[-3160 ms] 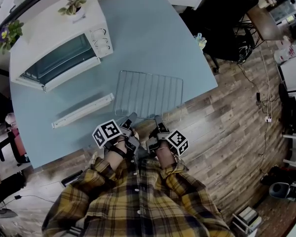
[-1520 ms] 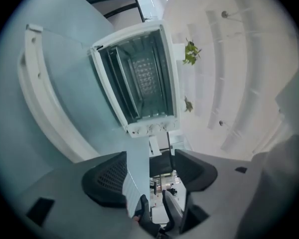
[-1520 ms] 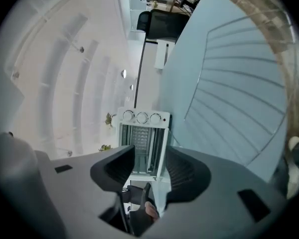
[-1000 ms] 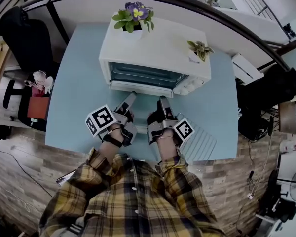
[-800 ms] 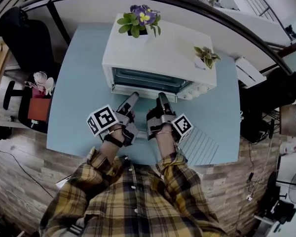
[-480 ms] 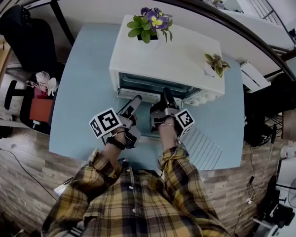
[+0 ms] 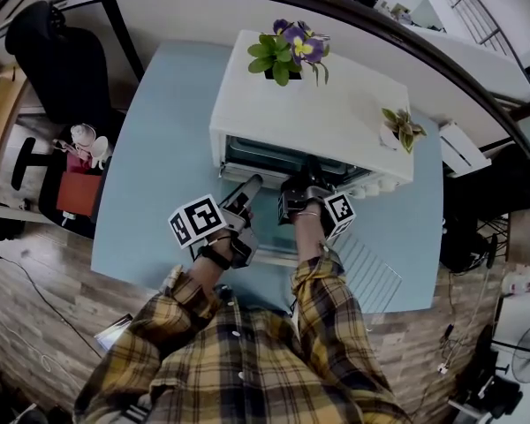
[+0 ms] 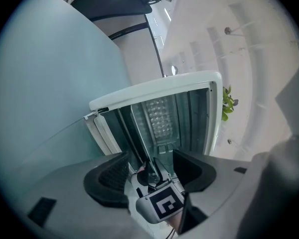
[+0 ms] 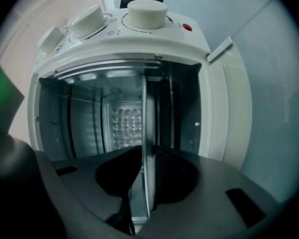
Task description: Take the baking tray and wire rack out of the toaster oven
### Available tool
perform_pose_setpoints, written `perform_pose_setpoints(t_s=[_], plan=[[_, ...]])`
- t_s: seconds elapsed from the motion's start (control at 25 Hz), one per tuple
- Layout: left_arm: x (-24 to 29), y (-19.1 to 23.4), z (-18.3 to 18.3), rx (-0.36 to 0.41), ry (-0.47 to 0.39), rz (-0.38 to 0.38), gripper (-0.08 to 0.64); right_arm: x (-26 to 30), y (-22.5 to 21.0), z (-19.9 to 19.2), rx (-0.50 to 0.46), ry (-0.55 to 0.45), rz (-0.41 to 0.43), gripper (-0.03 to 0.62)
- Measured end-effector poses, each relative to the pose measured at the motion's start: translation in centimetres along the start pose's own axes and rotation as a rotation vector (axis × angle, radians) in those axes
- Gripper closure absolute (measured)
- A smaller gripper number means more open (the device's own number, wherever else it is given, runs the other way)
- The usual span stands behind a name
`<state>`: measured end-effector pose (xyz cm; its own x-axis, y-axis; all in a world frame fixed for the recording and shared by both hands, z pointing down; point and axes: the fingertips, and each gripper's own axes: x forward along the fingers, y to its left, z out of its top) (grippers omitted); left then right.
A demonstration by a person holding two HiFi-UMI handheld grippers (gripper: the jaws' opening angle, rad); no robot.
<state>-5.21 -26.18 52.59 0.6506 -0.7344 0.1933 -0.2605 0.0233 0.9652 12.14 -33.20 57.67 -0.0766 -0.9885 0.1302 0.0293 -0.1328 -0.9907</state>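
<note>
- The right tongs (image 7: 306, 177) reach into the open front of the toaster oven (image 7: 318, 113), which stands on the blue table (image 7: 159, 148)
- Their jaws are narrow and closing on the baking tray (image 9: 145, 133); the tray's thin front rim runs straight between them, with a pad close against each side
- The tray is inside the oven and is seen edge-on in the right gripper view
- The left tongs (image 7: 252, 184) hang just outside the oven mouth, over the lowered door (image 7: 274, 253) and just beside the right tongs
- Their jaws stand wide and are easing closed a little; they hold nothing and touch nothing
- In the left gripper view, only the right tongs' marker cube (image 8: 162, 205) and the oven's inside show in the gap
- The wire rack (image 7: 367, 272) lies flat on the table, out of the oven, to the right of the right arm and near the table's edge
- A flowering plant (image 7: 287, 51) and a small green plant (image 7: 402, 126) sit on top of the oven
</note>
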Motion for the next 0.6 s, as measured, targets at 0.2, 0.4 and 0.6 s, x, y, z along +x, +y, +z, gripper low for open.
perform_pose_setpoints(t_s=[0.2, 0.4, 0.6], plan=[[0.3, 0.5, -0.4, -0.008, 0.015, 0.006, 0.302, -0.5, -0.2, -0.1, -0.012, 0.006, -0.006, 0.525], [1.0, 1.2, -0.3, -0.006, 0.006, 0.016, 0.316, -1.9, -0.4, -0.5, 0.008, 0.018, -0.041, 0.531], [1.3, 2.8, -0.4, -0.053, -0.004, 0.05, 0.342, -4.5, -0.5, -1.3, 0.023, 0.058, -0.069, 0.534]])
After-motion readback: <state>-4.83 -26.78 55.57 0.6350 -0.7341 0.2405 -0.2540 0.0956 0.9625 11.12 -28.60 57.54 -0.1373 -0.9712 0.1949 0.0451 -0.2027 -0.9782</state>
